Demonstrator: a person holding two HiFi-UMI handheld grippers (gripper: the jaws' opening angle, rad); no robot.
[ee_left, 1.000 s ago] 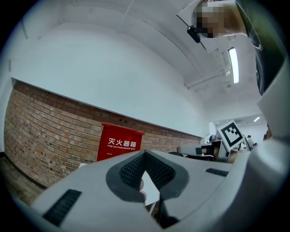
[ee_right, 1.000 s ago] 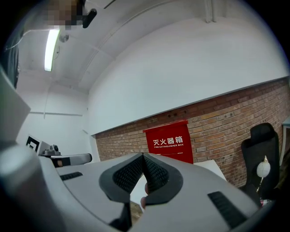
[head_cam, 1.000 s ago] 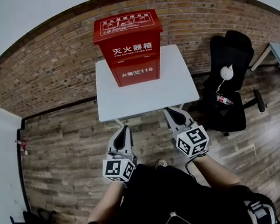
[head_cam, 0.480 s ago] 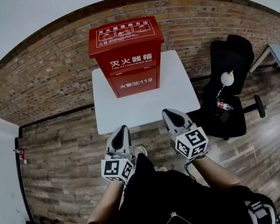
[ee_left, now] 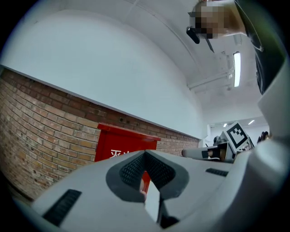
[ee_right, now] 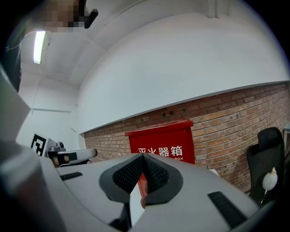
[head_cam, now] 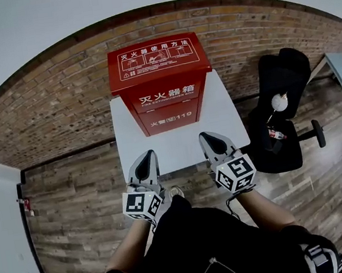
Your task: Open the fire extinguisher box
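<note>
The person wears a black top (head_cam: 196, 249) with a pale zip line down its middle. A grey strap (head_cam: 314, 256) crosses the shoulder at four o'clock in the head view. The left gripper (head_cam: 150, 155) and right gripper (head_cam: 204, 135) are light grey, wedge-shaped shells tapering to dark tips. Each carries at its six o'clock end a white cube (head_cam: 141, 205) printed with black square markers. A thin black cable (head_cam: 229, 202) loops under the right one. The fingers (ee_right: 129, 174) have dark, cross-hatched rubber pads.
</note>
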